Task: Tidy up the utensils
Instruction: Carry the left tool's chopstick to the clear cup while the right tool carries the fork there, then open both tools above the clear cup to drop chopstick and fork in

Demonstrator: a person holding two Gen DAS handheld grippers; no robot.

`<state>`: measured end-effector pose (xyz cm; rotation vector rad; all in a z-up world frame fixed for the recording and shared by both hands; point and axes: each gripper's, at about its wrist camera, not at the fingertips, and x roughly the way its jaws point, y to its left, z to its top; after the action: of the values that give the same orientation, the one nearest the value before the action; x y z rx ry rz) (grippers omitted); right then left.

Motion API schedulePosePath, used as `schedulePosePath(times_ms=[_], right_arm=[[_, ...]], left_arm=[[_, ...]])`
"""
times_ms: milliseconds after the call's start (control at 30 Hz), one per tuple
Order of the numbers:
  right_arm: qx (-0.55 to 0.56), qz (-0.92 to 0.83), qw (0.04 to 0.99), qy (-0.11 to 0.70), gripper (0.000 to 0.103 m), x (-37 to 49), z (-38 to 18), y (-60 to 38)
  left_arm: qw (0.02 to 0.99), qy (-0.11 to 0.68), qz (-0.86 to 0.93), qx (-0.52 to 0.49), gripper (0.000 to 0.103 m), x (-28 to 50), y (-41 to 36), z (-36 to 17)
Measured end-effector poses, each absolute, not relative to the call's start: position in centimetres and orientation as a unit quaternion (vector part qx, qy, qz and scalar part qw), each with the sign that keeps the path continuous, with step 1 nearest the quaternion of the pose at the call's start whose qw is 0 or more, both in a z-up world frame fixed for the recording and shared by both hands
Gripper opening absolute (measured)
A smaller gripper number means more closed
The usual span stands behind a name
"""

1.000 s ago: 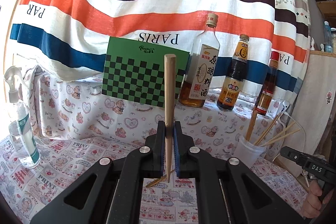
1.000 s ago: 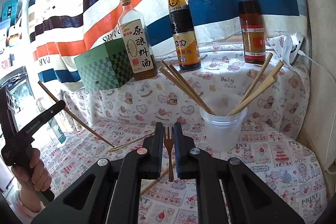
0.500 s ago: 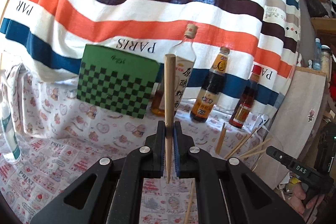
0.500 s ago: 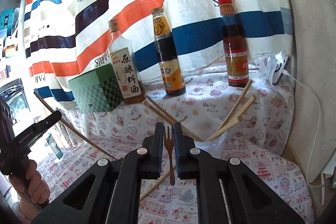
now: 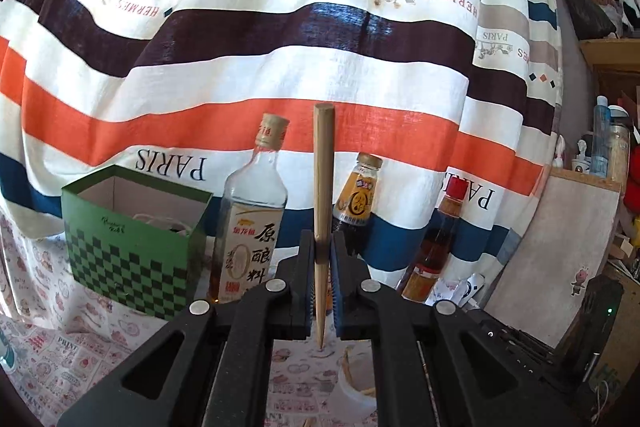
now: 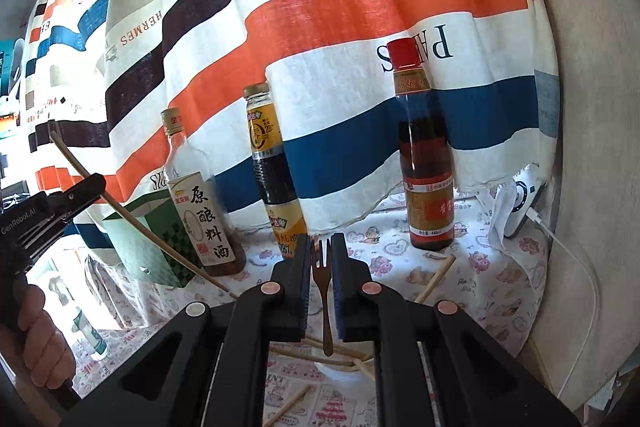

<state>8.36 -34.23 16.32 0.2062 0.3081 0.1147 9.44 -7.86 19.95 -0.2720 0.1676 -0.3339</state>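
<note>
Left gripper clamped on an upright wooden chopstick. Right gripper pinches a small wooden fork, tines up, above the plastic cup. Sauce bottles behind, apart.

1. Three glass bottles — clear, dark, red-capped amber — stand in a row against the striped curtain.
2. A green checkered box fills the counter's left.
3. Open air lies above the bottles.
</note>
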Motion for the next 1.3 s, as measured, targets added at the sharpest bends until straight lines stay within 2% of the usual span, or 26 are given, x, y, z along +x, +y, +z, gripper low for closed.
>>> schedulePosePath(times_ms=[167,567,833,1133,1167,1200,1267,1300], right_arm=[[0.096,0.048,0.983,0.147,0.011,8.9,16.1,-36.0],[0.125,0.067,0.967,0.211,0.011,13.4,11.7,-37.9],[0.114,0.079,0.960,0.245,0.011,14.5,10.6,-37.3],[0.134,0.087,0.955,0.251,0.011,14.5,10.5,-38.0],[0.138,0.089,0.954,0.251,0.014,14.4,10.5,-38.1],[0.141,0.091,0.953,0.252,0.024,14.4,10.6,-38.2],[0.141,0.089,0.955,0.247,0.040,14.1,10.9,-38.2],[0.138,0.083,0.957,0.241,0.043,13.9,11.1,-38.2]], left_arm=[[0.965,0.101,-0.204,-0.132,0.006,11.1,-11.2,19.7],[0.969,0.141,-0.197,-0.035,0.006,12.8,-19.8,13.2],[0.959,0.200,-0.200,-0.028,0.006,15.0,-20.2,10.4],[0.953,0.216,-0.212,-0.031,0.006,15.6,-19.8,10.0],[0.954,0.211,-0.212,-0.026,0.007,15.4,-19.8,10.1],[0.955,0.207,-0.212,-0.022,0.011,15.3,-19.8,10.3],[0.957,0.200,-0.207,-0.020,0.026,14.8,-19.5,10.7],[0.961,0.194,-0.194,-0.017,0.036,14.5,-19.3,11.0]])
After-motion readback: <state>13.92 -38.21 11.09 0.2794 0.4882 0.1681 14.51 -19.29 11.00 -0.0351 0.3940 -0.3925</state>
